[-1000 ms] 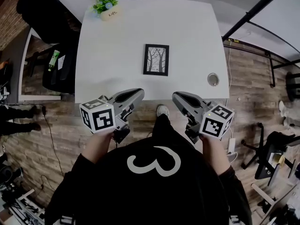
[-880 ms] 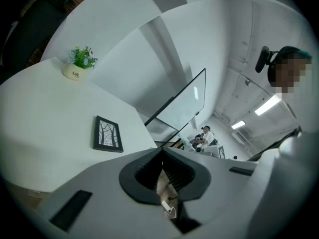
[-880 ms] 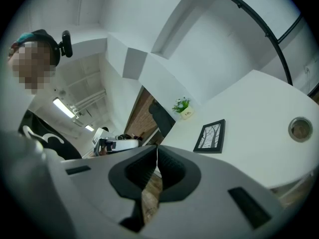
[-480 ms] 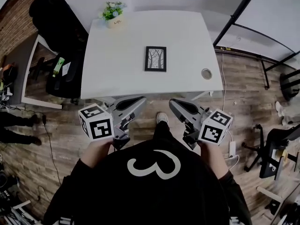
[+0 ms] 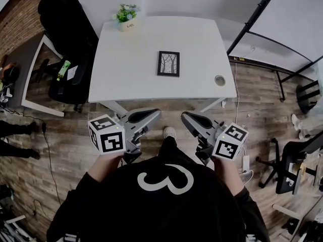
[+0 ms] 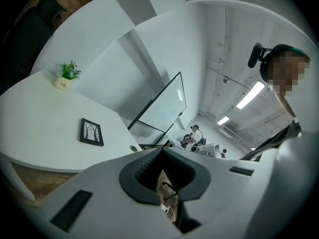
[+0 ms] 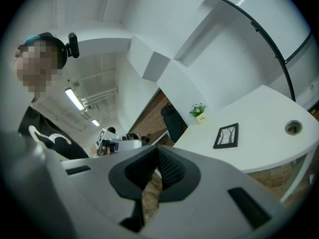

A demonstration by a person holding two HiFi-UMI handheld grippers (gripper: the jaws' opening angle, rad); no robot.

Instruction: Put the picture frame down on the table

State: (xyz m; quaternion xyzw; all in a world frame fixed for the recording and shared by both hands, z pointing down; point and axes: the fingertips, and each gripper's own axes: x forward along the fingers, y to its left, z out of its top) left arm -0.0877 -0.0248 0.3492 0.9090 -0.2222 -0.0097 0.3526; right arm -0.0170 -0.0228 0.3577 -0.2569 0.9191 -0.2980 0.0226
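Backing away from the counter (image 5: pixel 126 82), the left hand-held gripper (image 5: pixel 155 114) and right hand-held gripper (image 5: pixel 186 116) are both closed and hold nothing. The picture frame (image 5: pixel 168 63) lies flat in the middle of the counter, far from them. The job looks done, so nothing more needs moving.

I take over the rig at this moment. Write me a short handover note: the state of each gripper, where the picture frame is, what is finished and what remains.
Left gripper: jaws together, nothing between them. It is held in front of the body, short of the near edge of the white table.
Right gripper: the same, jaws together and empty, off the table.
Picture frame: lies flat and face up near the middle of the table; neither gripper touches it.
Done: the frame is down on the table.
Left: nothing for this job, as far as the views show.
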